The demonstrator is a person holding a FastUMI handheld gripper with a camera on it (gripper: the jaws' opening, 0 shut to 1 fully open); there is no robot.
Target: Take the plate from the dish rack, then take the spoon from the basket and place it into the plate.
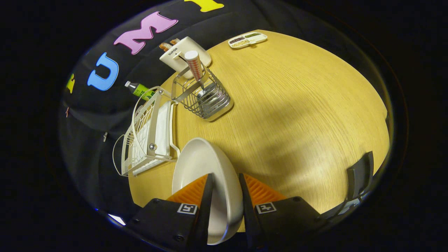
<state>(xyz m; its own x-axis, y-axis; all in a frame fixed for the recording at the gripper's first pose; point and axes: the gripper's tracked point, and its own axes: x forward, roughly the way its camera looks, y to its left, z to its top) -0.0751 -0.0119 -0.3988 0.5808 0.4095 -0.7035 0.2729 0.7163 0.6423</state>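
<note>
A white plate (199, 164) is clamped between my two fingers, held on edge and tilted above the wooden table (297, 112). My gripper (224, 182) is shut on its rim. Just beyond the plate, to the left, stands the white wire dish rack (147, 136) with no dishes in it. Further on is a metal wire basket (208, 99) holding a spoon (194, 66) upright, its striped handle sticking out above the rim.
A white utensil holder (183, 56) stands behind the basket at the table's far edge. A green bottle (140, 90) lies behind the rack. A small white tray with compartments (247, 39) sits at the far side. A dark chair back (360, 175) rises at the right.
</note>
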